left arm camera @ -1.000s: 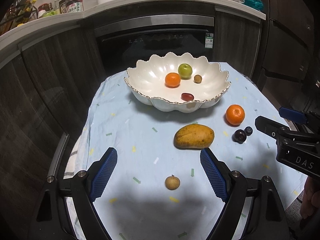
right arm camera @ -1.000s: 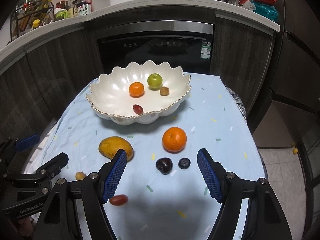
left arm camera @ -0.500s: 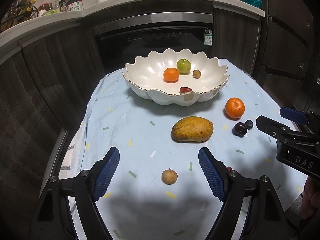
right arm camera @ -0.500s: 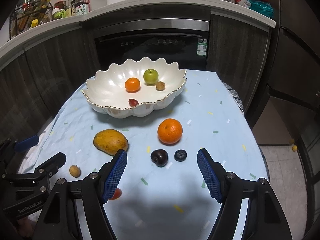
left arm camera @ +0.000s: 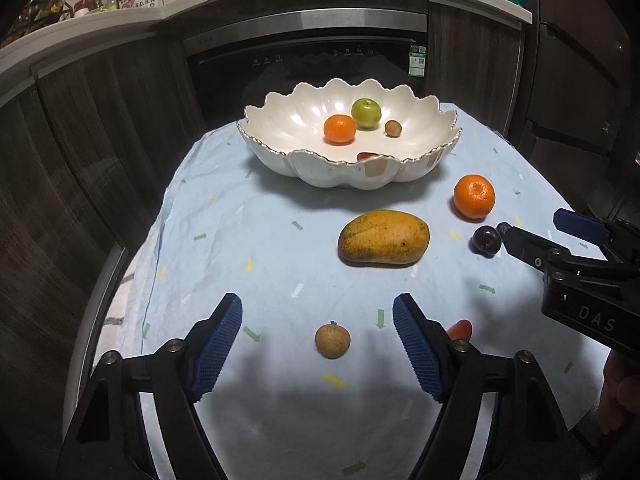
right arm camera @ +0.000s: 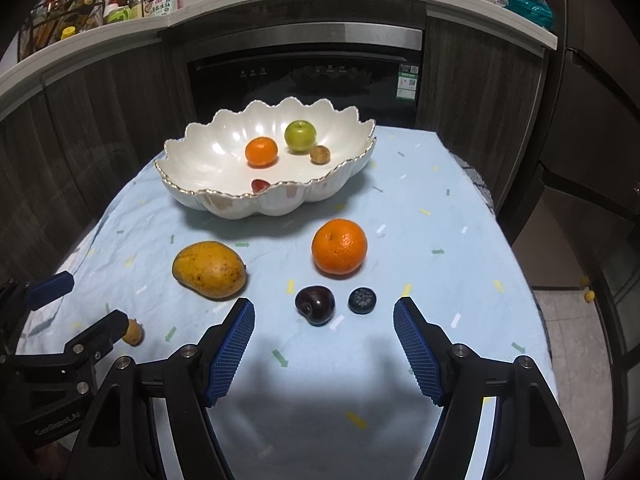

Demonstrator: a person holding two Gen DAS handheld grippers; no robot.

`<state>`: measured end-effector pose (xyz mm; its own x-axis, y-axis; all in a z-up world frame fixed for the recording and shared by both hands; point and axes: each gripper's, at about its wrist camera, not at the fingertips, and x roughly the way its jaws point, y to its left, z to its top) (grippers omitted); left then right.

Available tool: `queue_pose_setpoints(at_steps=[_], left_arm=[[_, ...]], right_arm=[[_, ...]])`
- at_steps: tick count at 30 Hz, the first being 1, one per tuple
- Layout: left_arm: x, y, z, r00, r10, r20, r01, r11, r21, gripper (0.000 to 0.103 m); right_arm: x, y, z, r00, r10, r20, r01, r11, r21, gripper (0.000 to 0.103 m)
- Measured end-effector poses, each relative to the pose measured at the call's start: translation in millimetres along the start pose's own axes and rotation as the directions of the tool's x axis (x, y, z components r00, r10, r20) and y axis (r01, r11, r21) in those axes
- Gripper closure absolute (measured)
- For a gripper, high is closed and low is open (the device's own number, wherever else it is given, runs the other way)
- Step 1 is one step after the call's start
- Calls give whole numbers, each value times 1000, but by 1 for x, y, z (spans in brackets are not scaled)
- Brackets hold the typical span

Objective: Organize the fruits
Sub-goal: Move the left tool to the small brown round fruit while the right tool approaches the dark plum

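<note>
White bowl [right arm camera: 192, 168] holds 4 fruits; left hand-held gripper [left arm camera: 318, 340] closing, right hand-held gripper [right arm camera: 324, 340] spread, both empty.

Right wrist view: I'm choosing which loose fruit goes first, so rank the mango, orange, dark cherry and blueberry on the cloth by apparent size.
1. mango
2. orange
3. dark cherry
4. blueberry

All lie at similar depth, so nearness barely matters.

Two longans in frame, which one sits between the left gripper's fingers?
The longan on the cloth, right ahead of the left gripper, whose jaws are closing; the other longan lies in the bowl.
</note>
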<state>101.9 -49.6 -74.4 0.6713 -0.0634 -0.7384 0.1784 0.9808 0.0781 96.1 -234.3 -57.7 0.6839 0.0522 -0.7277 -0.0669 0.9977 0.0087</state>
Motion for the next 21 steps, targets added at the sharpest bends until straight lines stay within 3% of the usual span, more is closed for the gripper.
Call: queue_pose_setpoints(at_steps=[9,13,21], left_arm=[[10,-2,-3,1000,-7,-18,7,1000,10,34],[18,-1,-6,999,-18,-46,18,1000,0,48],[28,-2,-10,996,-38,-80,38,999,-3,57]], right_arm=[[22,7,0,999,24,-44,-25,999,-21,42],[30,10,0,998,31,-59,-32,999,-29,46],[44,12,1,996,39,-86,-43,998,-35,51]])
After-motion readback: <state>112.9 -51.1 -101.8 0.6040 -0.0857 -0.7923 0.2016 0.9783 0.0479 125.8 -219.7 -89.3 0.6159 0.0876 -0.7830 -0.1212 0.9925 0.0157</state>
